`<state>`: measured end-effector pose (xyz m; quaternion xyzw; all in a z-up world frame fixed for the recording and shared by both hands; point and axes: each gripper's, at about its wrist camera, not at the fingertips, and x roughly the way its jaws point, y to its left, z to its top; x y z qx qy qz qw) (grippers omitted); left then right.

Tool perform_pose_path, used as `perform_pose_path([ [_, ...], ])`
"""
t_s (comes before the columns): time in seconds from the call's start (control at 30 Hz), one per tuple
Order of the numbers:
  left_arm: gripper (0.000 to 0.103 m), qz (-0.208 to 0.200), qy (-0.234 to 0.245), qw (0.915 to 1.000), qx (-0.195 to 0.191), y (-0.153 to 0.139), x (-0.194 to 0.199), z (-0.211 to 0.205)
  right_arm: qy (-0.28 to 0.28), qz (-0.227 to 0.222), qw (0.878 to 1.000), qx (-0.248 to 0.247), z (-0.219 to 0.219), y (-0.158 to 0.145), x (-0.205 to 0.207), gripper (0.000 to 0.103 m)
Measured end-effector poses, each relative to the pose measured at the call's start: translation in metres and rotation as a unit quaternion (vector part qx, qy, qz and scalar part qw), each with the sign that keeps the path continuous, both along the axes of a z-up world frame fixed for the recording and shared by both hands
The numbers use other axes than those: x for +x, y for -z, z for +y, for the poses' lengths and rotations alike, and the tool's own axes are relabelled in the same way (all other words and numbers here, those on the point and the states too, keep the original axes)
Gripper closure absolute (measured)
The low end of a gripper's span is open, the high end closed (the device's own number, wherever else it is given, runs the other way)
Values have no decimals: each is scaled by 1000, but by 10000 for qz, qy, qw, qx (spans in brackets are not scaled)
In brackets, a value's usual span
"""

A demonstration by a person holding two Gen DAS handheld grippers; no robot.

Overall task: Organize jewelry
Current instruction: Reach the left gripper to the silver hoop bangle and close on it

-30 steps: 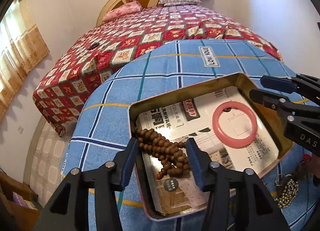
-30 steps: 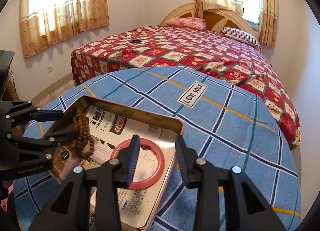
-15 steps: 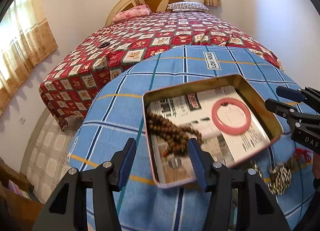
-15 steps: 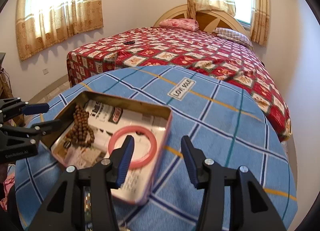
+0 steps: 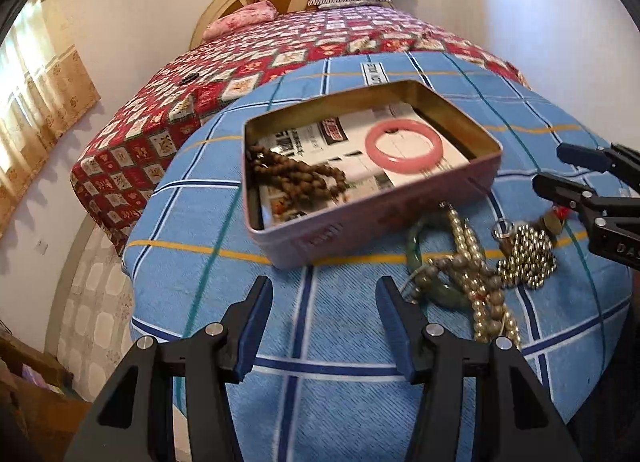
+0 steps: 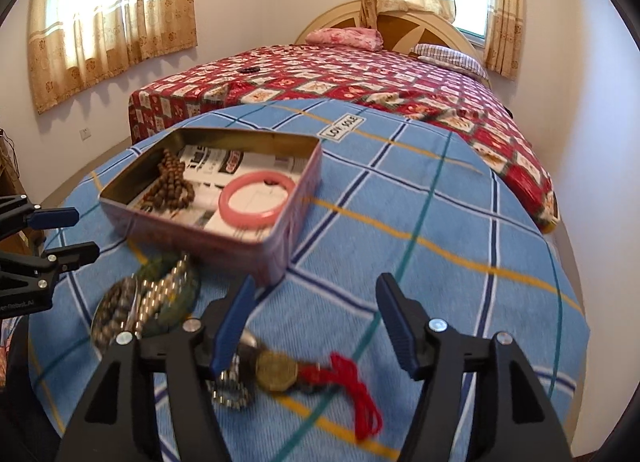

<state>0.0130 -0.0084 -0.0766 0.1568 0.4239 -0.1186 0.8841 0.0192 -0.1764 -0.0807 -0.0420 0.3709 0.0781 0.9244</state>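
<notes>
My left hand-held gripper (image 5: 324,326) hangs spread and empty; my right hand-held gripper (image 6: 314,322), jaws just opening, holds nothing; tin (image 5: 400,218) at twelve o'clock keeps the sorted bangle (image 5: 404,146); loose beads (image 5: 472,282) wait at two o'clock.

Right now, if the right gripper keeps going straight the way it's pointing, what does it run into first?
Probably the blue checked cloth itself: the right gripper stands open and empty, with bare cloth ahead between its fingers. The round brass coin charm with a red tassel lies just under its near side; depth is hard to judge.
</notes>
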Motion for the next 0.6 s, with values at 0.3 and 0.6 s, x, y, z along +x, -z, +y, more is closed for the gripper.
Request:
perform_pose_path([
  [0.3, 48, 195, 61, 9998, 16, 12, -6, -9, 99, -12, 9999, 72, -6, 8, -11, 31],
  [0.6, 48, 246, 18, 9997, -78, 29, 2, -9, 120, -1, 9999, 93, -7, 11, -13, 28],
])
